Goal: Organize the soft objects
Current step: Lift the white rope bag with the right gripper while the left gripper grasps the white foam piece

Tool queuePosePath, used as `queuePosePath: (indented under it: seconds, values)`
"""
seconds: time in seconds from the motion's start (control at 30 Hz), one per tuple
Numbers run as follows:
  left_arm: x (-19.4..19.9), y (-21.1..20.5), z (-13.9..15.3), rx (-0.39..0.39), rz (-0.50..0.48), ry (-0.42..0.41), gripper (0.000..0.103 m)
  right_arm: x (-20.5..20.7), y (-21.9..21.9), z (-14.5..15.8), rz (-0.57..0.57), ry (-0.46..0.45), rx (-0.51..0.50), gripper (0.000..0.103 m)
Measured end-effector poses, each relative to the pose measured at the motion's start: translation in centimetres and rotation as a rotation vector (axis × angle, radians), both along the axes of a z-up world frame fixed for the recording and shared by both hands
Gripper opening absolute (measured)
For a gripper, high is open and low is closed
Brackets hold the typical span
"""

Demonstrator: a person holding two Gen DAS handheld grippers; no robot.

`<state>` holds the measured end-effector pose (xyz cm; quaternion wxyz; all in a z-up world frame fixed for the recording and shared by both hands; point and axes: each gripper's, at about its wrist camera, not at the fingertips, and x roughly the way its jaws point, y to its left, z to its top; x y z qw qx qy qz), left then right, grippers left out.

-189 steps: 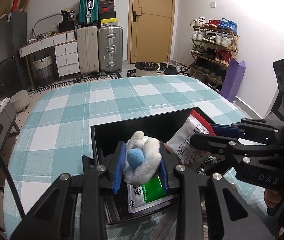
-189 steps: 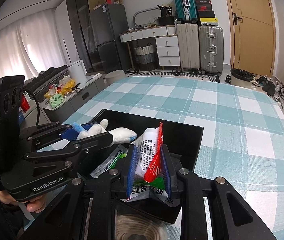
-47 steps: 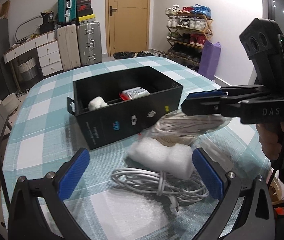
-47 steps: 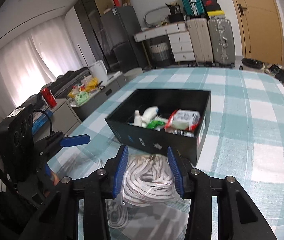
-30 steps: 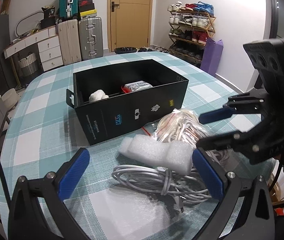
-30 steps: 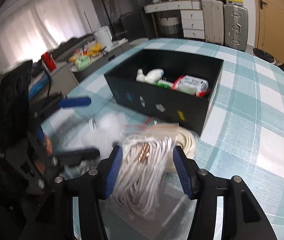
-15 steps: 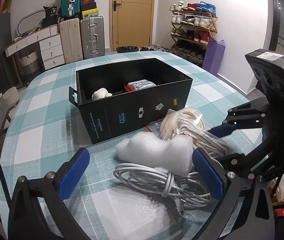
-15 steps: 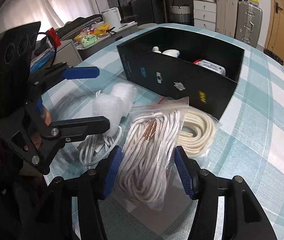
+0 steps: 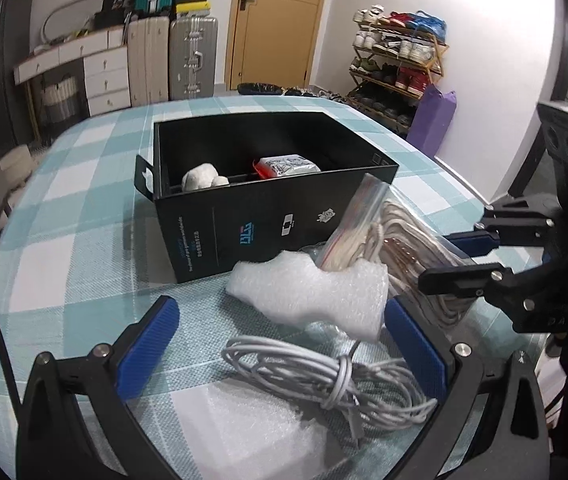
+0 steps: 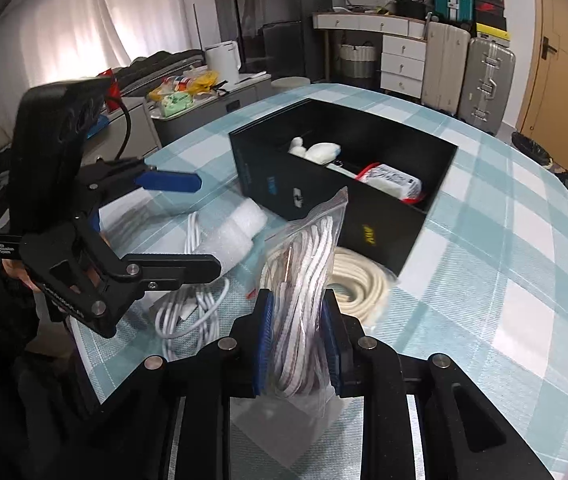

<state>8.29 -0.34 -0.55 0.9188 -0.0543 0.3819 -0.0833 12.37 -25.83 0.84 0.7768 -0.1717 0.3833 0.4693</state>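
Observation:
My right gripper (image 10: 296, 300) is shut on a clear zip bag of white cord (image 10: 304, 248), which stands upright between its blue pads, just in front of the black box (image 10: 384, 216). In the left wrist view the bag (image 9: 368, 216) leans against the box's front wall (image 9: 243, 224) with the right gripper (image 9: 440, 260) beside it. My left gripper (image 9: 279, 308) is wide open, with a white foam piece (image 9: 316, 292) and a grey cable coil (image 9: 324, 372) lying between its fingers, untouched. A white plush (image 9: 201, 178) and a tissue pack (image 9: 288, 166) lie in the box.
A cream rope coil (image 10: 356, 280) lies by the box behind the bag. A thin foam sheet (image 9: 243, 432) is spread under the cable near the table's front edge. The checked cloth (image 10: 504, 260) stretches to the right of the box. Suitcases, drawers and a shoe rack stand beyond.
The right gripper's jaws have closed on the bag of cord, which now stands upright instead of lying flat. The foam piece has shifted a little. The left gripper stays wide open.

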Motion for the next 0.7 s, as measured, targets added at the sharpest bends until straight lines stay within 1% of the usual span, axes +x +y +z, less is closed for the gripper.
queuePosePath:
  seconds: [0.1,0.2,0.4,0.47,0.5,0.7]
  values:
    - [0.5,0.2,-0.1,-0.032,0.002,0.006,0.103,0.1,-0.2,0.0,-0.007,-0.002,0.001,0.023]
    - [0.9,-0.2,-0.1,-0.027,-0.005,0.009,0.103,0.3,-0.7,0.2,-0.016,-0.011,-0.003,0.023]
    - [2.0,-1.1,-0.5,-0.019,-0.035,0.048,0.103,0.7,-1.8,0.6,-0.045,-0.012,0.009,0.023]
    - [2.2,-1.5,-0.5,-0.010,-0.052,0.057,0.103,0.9,-2.2,0.7,-0.050,-0.011,0.014,0.023]
    - [2.4,-1.8,-0.6,0.008,-0.057,0.061,0.103,0.9,-2.3,0.8,-0.052,-0.010,0.016,0.023]
    - [3.3,-2.4,-1.1,0.052,-0.043,0.095,0.103,1.2,-3.0,0.9,-0.074,-0.002,0.028,0.023]
